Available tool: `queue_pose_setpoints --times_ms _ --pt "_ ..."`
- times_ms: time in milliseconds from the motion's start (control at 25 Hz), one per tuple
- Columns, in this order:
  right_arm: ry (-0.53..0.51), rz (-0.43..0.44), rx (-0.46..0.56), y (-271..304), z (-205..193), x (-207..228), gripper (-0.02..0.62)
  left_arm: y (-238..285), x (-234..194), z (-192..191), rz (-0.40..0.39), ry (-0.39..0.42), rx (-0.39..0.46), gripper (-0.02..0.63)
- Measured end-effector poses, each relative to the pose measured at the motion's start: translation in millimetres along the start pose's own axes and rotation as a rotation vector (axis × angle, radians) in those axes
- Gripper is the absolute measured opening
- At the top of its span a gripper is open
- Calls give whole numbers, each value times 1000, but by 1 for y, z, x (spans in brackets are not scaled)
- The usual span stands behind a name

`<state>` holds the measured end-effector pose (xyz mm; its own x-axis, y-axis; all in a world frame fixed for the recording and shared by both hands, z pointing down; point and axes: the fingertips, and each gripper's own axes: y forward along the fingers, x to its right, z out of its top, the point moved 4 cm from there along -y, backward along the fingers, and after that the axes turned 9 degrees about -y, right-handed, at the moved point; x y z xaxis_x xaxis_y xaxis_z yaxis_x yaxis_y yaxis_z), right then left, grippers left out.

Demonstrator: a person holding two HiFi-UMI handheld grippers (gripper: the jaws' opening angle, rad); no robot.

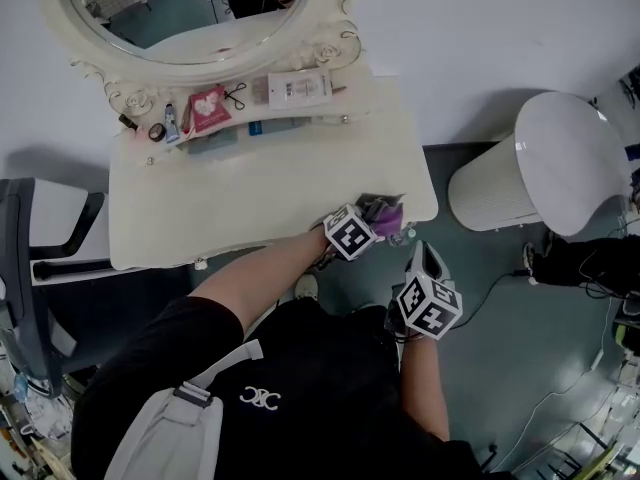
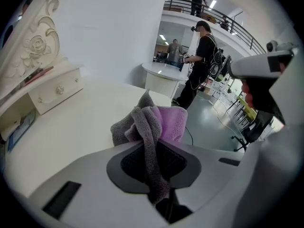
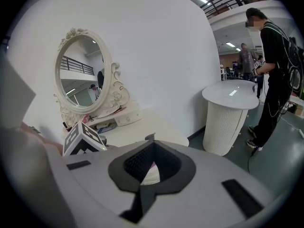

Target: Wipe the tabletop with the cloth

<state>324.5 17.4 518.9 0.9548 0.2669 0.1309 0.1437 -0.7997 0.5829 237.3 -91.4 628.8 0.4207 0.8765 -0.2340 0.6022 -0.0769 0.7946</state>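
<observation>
My left gripper (image 1: 384, 222) is shut on a grey and purple cloth (image 1: 388, 211) at the front right corner of the cream tabletop (image 1: 240, 203). In the left gripper view the cloth (image 2: 159, 122) bunches up beyond the gripper (image 2: 153, 164), a grey fold pinched between the black pads, and its end rests on the tabletop (image 2: 71, 127). My right gripper (image 1: 427, 257) hangs off the table's right front, over the floor, jaws shut with nothing in them. The right gripper view looks past that gripper (image 3: 150, 169) to the table (image 3: 142, 127) and the left gripper's marker cube (image 3: 83, 139).
An ornate oval mirror (image 1: 190, 18) stands at the table's back above a shelf with scissors (image 1: 235, 95), a pink card (image 1: 208, 107) and a flat box (image 1: 295, 89). A white round stand (image 1: 545, 163) sits right of the table, a chair (image 1: 40, 238) left. People stand in the background.
</observation>
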Motion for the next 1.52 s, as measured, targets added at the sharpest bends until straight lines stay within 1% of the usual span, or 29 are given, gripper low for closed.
queue_pose_setpoints --times_ms 120,160,240,320,440,520,720,960,1080,1240,1360,1520 --pt "-10 27 -23 16 3 24 3 15 8 15 -8 -8 -6 55" --pt "-20 41 -30 22 7 32 3 20 9 22 -7 -20 -7 55" --pt "-38 72 -35 34 20 50 3 28 11 32 10 -70 -2 55" --pt "-45 105 -23 44 37 69 3 36 15 40 43 -121 14 55" --pt "-54 147 2 60 62 96 3 47 20 54 97 -157 40 55" --pt "-55 185 3 71 72 108 3 55 21 63 120 -192 44 55" --pt "-72 248 -17 83 81 135 3 75 27 89 166 -249 66 55" --pt "-59 289 -39 94 87 166 3 90 26 109 264 -287 84 55" --pt "-71 315 -45 98 90 171 3 93 18 115 285 -326 93 55" --pt "-85 338 -61 101 90 171 3 93 2 126 308 -356 88 55" --pt "-84 337 -64 105 90 172 3 94 -17 136 323 -346 81 55" --pt "-75 311 -64 110 91 171 3 89 -60 148 362 -326 69 55"
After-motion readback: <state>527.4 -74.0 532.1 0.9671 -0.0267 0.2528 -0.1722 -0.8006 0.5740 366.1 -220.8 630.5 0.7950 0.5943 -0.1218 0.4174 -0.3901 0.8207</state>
